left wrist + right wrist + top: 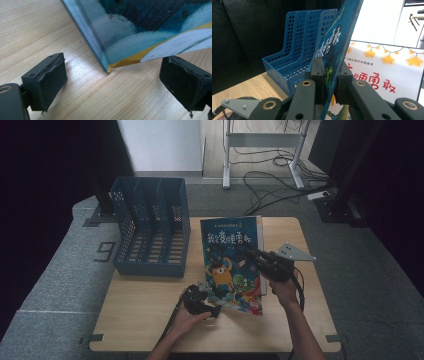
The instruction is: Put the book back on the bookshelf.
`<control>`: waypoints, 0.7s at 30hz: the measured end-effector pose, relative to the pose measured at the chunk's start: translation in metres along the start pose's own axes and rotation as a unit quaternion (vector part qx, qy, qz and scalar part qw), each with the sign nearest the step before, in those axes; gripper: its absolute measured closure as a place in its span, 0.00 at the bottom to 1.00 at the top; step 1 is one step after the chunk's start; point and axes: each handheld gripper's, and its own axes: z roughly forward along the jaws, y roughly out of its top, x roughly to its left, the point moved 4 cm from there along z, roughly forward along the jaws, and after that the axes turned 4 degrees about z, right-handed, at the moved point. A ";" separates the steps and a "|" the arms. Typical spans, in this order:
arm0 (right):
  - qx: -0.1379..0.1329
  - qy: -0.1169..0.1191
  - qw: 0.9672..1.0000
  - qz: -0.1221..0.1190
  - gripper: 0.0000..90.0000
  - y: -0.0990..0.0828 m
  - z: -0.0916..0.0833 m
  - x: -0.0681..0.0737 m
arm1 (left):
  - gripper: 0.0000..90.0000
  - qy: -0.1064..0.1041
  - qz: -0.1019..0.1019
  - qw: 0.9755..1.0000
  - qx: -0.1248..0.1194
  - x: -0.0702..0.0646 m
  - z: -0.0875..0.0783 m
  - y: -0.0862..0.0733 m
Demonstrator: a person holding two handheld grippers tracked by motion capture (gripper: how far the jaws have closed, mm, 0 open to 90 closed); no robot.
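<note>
Right gripper [329,82] pinches the picture book [231,262] cover; left gripper [115,85] spread.

Dim high view with dark corners; close gripper views are soft, bright glare behind.

My right tongs [329,82] clamped the picture book's cover [337,47], lifted open, with the blue file rack [294,57] behind on the desk [249,90].
</note>
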 end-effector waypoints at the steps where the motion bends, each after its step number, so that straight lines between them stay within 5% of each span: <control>1: -0.001 0.000 1.000 0.000 0.88 0.000 0.000 0.000 | 0.08 0.000 0.000 1.000 0.000 0.000 0.000 0.000; 11: -0.005 0.001 1.000 0.000 0.88 -0.001 -0.001 0.000 | 0.04 0.006 0.012 1.000 0.004 0.003 0.003 0.002; 21: -0.011 -0.003 1.000 -0.013 0.88 0.005 0.008 -0.003 | 0.03 0.020 -0.004 1.000 0.012 0.016 0.013 0.017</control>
